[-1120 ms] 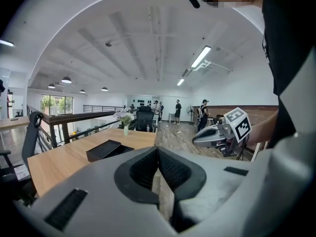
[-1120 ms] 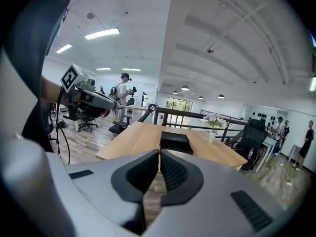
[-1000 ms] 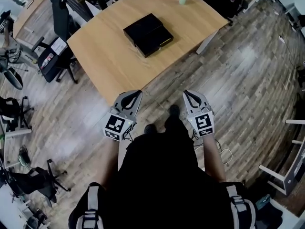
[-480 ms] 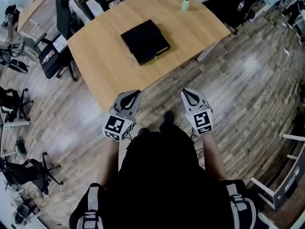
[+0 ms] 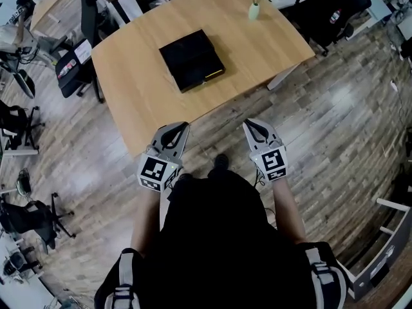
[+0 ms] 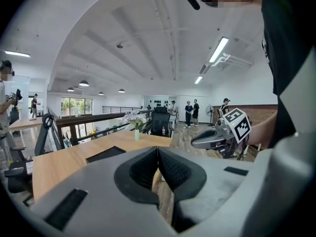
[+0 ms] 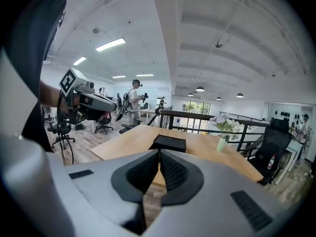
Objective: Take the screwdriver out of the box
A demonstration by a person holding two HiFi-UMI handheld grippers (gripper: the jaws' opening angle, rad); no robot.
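At the far left, a black office chair (image 5: 84, 18) stands by the corner of the light wooden table (image 5: 135, 95). Next we find our left gripper (image 5: 182, 126), held out in front of us. Its jaws are closed together with nothing between them, and their tips reach the table's near edge in the head view. Further in, a flat black box (image 5: 192, 60) lies on the table around the middle of its top, well apart from both grippers. Its lid is down, so the screwdriver inside does not show in any view. The left gripper view shows the same box (image 6: 105, 153) as a dark slab beyond the jaws. Our right gripper (image 5: 248, 122) is level with the left one over the plank floor (image 5: 335, 108), just short of the table. Its jaws are also pressed shut on nothing and point toward the box (image 7: 168, 142). Further right, at the table's far edge, a small pale vase of flowers (image 5: 255, 8) stands upright.
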